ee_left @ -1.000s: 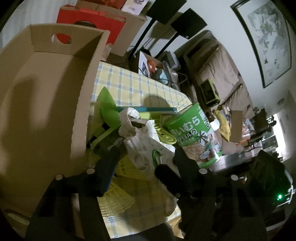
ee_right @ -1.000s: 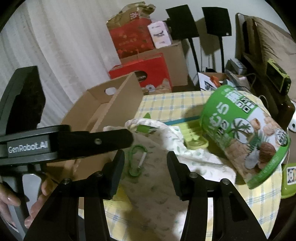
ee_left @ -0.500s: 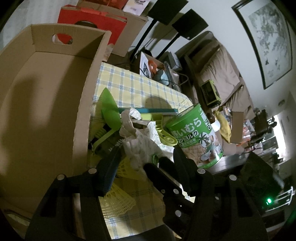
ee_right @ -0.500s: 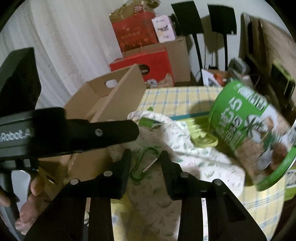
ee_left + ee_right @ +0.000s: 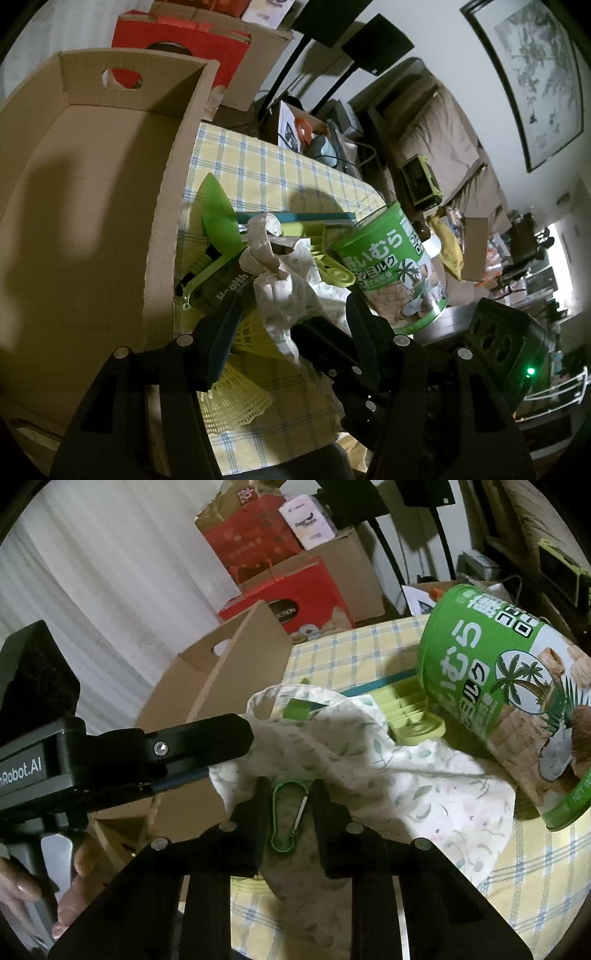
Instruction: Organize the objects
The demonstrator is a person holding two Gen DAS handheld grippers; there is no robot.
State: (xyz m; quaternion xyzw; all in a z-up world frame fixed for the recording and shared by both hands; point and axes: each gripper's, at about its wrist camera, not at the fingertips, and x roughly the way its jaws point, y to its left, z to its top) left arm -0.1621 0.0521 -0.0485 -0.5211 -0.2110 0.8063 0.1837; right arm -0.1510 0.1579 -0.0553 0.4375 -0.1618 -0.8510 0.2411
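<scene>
The right gripper [image 5: 287,794] is closing in around the green carabiner [image 5: 289,818].

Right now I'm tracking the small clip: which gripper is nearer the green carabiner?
Right. The right gripper straddles the green carabiner, its jaws closing around it on the leaf-print bag. The left gripper sits farther off, at the bag's upper edge.

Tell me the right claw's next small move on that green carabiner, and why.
Probably finish closing on it, then lift. The right claw straddles the green carabiner lying on the leaf-print cloth bag; its jaws are closing but not yet pressing. The left claw is bunching the bag nearby.
</scene>
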